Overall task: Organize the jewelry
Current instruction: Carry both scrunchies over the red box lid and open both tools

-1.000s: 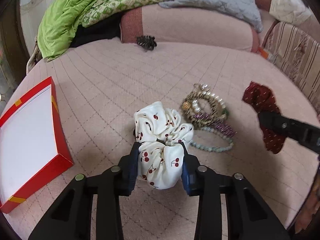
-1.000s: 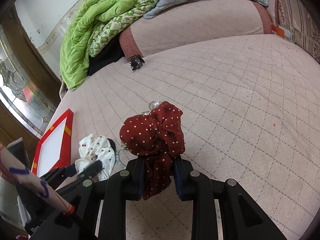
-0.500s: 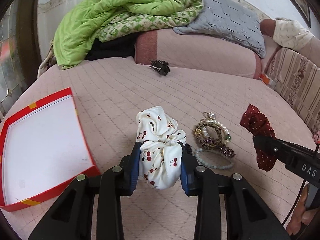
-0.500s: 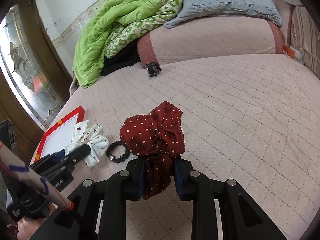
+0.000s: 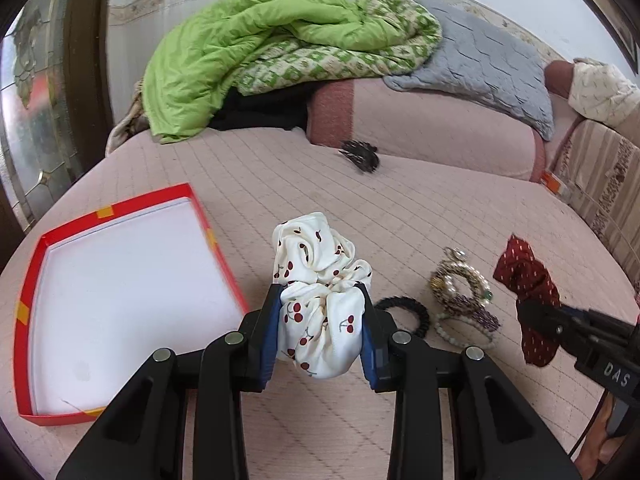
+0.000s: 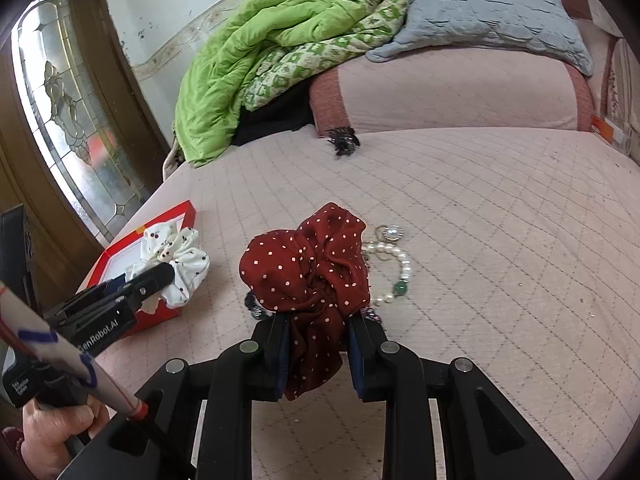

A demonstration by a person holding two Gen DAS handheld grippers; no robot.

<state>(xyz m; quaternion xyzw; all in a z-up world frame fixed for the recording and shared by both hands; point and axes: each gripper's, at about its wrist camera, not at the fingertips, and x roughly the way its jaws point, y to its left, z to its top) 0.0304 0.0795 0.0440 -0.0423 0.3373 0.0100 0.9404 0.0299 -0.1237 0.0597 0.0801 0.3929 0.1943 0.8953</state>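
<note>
Left wrist: left tongs [image 5: 322,334] pinching cherry scrunchie [image 5: 318,300], now nearer red box [image 5: 32,276]; right tongs [image 6: 318,354] still pinching red scrunchie [image 6: 308,276].

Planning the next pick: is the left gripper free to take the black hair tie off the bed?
Probably not yet: the left gripper is shut on the cherry scrunchie. The black hair tie itself lies uncovered beside it.

The white scrunchie [image 5: 320,304] carries red cherries; the dark red scrunchie [image 6: 312,276] has white polka dots. The box [image 5: 224,256] is red outside, white inside. The bed [image 6: 480,208] is pink, diamond-quilted.
</note>
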